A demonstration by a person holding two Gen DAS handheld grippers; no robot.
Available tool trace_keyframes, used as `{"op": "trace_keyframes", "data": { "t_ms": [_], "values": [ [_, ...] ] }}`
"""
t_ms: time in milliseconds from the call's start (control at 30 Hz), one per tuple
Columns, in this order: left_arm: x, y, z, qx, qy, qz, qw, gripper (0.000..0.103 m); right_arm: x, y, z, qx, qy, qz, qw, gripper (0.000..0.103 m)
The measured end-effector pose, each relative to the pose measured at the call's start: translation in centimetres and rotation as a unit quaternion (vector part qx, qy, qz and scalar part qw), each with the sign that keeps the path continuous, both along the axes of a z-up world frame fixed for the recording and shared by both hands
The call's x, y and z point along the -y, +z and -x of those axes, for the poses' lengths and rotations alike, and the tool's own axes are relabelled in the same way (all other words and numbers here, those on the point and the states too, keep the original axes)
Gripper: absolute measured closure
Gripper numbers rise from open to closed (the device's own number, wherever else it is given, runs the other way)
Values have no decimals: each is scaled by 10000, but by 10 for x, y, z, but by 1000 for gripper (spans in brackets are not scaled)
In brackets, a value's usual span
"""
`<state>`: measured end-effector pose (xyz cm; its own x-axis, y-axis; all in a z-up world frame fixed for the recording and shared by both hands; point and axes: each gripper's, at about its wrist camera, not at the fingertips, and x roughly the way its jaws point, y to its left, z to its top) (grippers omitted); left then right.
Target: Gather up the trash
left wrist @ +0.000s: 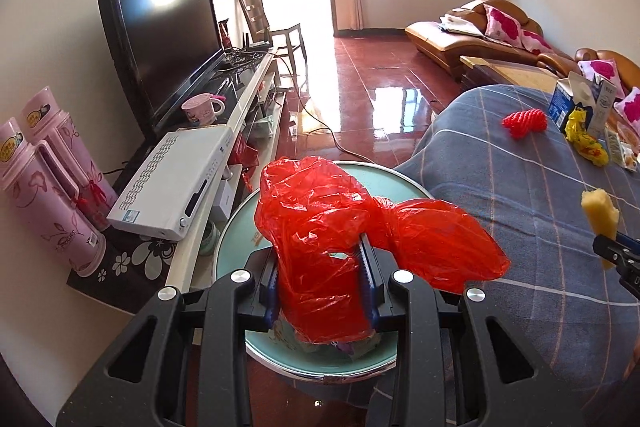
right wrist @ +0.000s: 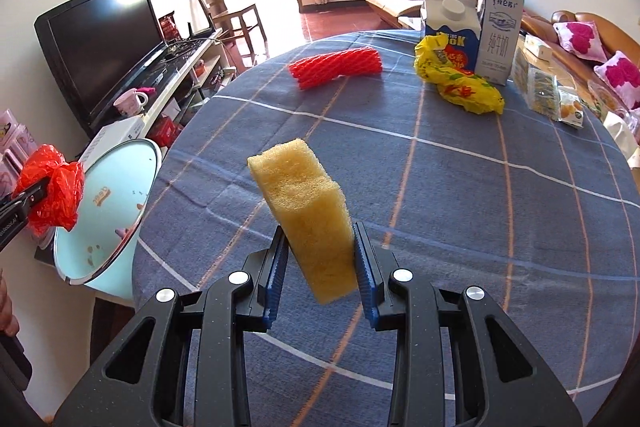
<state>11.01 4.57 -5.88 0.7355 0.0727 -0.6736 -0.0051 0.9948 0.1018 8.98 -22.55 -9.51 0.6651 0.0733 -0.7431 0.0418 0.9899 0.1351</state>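
My left gripper [left wrist: 320, 267] is shut on a crumpled red plastic bag [left wrist: 328, 227], held above a pale green round bin [left wrist: 304, 367] beside the table. The same red plastic bag [right wrist: 50, 187] and the bin [right wrist: 104, 211] show at the left of the right wrist view. My right gripper [right wrist: 320, 259] is shut on a yellow sponge [right wrist: 308, 211], held over the blue checked tablecloth [right wrist: 440, 187]. That sponge [left wrist: 598, 213] also appears at the right edge of the left wrist view. A red foam net [right wrist: 336, 67] and a yellow wrapper [right wrist: 460, 83] lie on the table.
Two milk cartons [right wrist: 476, 31] and snack packets [right wrist: 556, 95] stand at the table's far right. A TV [left wrist: 160, 39], a white box [left wrist: 176, 183], a pink mug [left wrist: 200, 111] and pink flasks [left wrist: 56, 183] line the left wall. Sofas [left wrist: 480, 31] sit beyond the red tiled floor.
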Motion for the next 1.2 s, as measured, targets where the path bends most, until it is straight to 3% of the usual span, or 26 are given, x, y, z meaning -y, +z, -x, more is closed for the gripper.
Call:
{"op": "trace_keyframes", "data": {
  "t_ms": [433, 700, 1200],
  "values": [
    [-17, -8, 4, -149, 35, 113, 9998, 72, -22, -2, 10, -100, 134, -209, 9996, 70],
    [-34, -8, 6, -159, 159, 148, 9996, 72, -43, 2, 13, -45, 186, -61, 9998, 70],
    [-51, -13, 0, -209, 507, -123, 9984, 70, -104, 12, -6, 69, 893, 87, 9959, 70]
  ]
}}
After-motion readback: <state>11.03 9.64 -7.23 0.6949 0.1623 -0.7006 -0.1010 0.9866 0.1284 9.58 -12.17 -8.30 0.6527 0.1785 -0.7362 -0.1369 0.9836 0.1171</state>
